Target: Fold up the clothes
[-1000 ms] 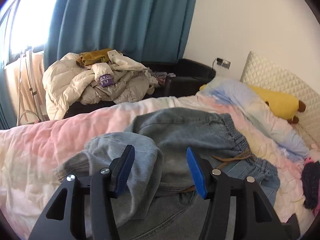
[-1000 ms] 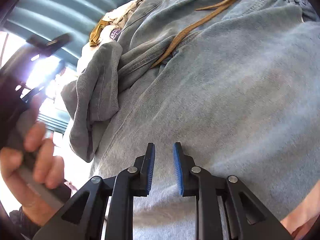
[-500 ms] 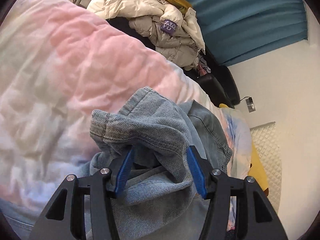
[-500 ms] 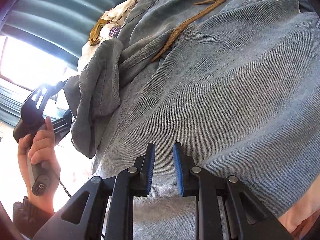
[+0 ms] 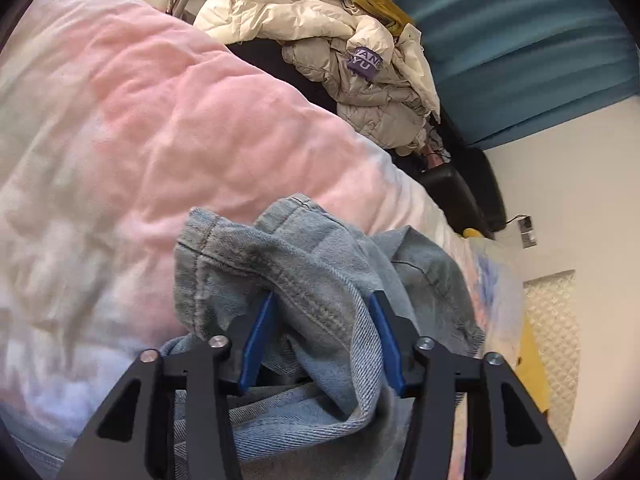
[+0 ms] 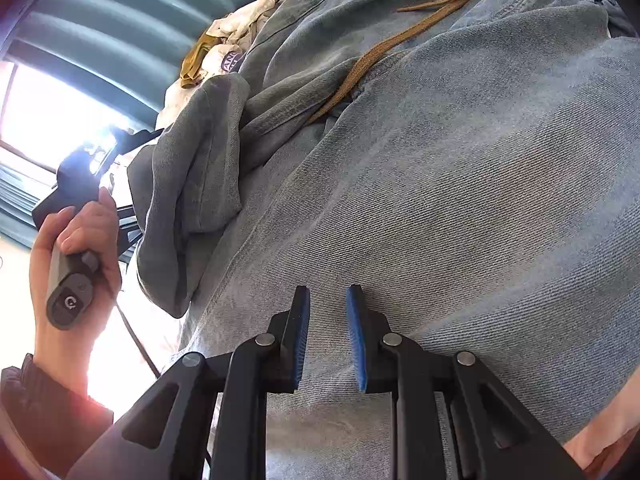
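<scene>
jeans (image 5: 320, 264) | left gripper (image 5: 320, 332) now down over bunched hem, spread wide | right gripper (image 6: 328, 336) unmoved, narrowly apart | fold underway

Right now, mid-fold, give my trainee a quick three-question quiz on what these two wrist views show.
1. True or false: the left hand-held gripper has its jaws spread, with a fold of the jeans between them.
2. What colour is the jeans' drawstring? A white, B brown, C blue.
3. Fill in: the pile of jackets lies in front of a teal ____.

Key: 1 true; 2 B; 3 curtain.
</scene>
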Motion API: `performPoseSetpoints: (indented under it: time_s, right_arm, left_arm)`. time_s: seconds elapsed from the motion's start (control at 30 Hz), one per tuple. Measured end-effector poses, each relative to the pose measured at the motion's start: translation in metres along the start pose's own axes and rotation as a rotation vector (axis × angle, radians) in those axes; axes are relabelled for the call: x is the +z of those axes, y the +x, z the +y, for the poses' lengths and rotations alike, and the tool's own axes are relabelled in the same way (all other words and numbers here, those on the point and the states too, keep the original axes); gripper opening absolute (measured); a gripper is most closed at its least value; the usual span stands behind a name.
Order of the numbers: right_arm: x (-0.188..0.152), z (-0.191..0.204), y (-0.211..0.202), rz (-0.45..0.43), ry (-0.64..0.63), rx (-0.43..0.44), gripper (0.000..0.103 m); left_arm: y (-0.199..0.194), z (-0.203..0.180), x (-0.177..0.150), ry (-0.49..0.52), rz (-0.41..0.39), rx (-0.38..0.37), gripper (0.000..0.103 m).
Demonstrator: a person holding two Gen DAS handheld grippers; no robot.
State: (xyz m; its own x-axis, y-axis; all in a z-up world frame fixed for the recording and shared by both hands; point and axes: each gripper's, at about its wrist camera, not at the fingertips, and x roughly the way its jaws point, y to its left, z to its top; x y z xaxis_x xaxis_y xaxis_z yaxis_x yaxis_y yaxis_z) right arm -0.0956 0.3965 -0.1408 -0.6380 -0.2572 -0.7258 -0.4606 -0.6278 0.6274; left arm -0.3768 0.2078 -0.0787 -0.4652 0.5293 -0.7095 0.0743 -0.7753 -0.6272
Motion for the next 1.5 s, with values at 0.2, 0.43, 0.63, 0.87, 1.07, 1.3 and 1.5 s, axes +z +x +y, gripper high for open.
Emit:
performPoseSetpoints:
  time_s: [0.2, 0.43, 0.63, 0.87, 1.07, 1.3, 1.5]
  right_arm:
    - [-0.004, -0.003, -0.005, -0.009, -0.02, -0.007, 0.018]
    - [-0.005, 0.003, -0.003, -0.027, -0.05, -0.032, 0.018]
    - [-0.009, 0.012, -0.001, -0.039, -0.071, -0.051, 0.018]
    - [-0.015, 0.02, 0.001, -0.051, -0.099, -0.075, 0.018]
    - [-0.011, 0.011, -0.001, -0.055, -0.113, -0.084, 0.018]
    - [-0.013, 0.013, 0.001, -0.056, -0.119, -0.084, 0.018]
    - [-0.013, 0.019, -0.001, -0.064, -0.144, -0.026, 0.018]
  left_arm:
    - [-0.027, -0.019, 0.004, 0.147, -0.131, 0.121, 0.004]
    - [-0.122, -0.024, 0.042, 0.199, -0.372, 0.217, 0.004]
    - [-0.196, -0.011, 0.078, 0.206, -0.513, 0.403, 0.004]
    - [-0.264, 0.014, 0.118, 0.207, -0.649, 0.607, 0.003]
    - [-0.302, 0.031, 0.139, 0.243, -0.687, 0.658, 0.003]
    - [-0.293, 0.117, 0.097, 0.142, -0.586, 0.602, 0.003]
    - [-0.28, 0.204, 0.038, -0.014, -0.497, 0.503, 0.003]
